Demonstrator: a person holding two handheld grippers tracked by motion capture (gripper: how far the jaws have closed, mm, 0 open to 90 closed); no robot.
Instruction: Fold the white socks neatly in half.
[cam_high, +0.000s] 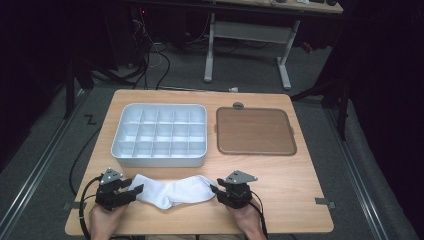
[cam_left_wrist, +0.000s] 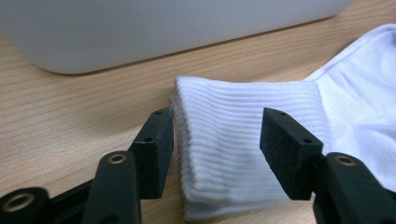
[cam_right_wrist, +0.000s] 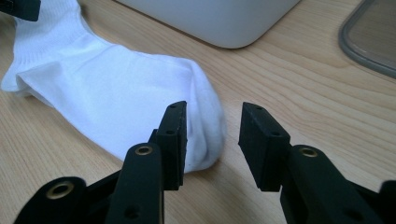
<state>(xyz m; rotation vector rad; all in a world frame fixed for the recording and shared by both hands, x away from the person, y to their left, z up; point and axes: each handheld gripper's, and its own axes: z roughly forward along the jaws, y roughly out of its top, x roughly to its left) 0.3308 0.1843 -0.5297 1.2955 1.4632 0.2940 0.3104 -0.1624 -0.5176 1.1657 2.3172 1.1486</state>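
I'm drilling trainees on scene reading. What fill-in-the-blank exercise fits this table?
1. The white sock lies on the table between the two ____.
2. The left claw straddles the sock's ribbed ____.
3. The compartment tray stands to the ____ of the brown lid in the high view.

Missing words: claws; cuff; left

1. A white tray (cam_high: 159, 135) with a grid of compartments sits on the wooden table (cam_high: 280, 175), left of centre.
2. A brown lid (cam_high: 255, 131) with a grey rim lies flat just right of the tray, apart from it.
3. A desk frame (cam_high: 247, 32) stands on the floor beyond the table.
4. Cables (cam_high: 150, 55) trail across the floor by the desk frame.
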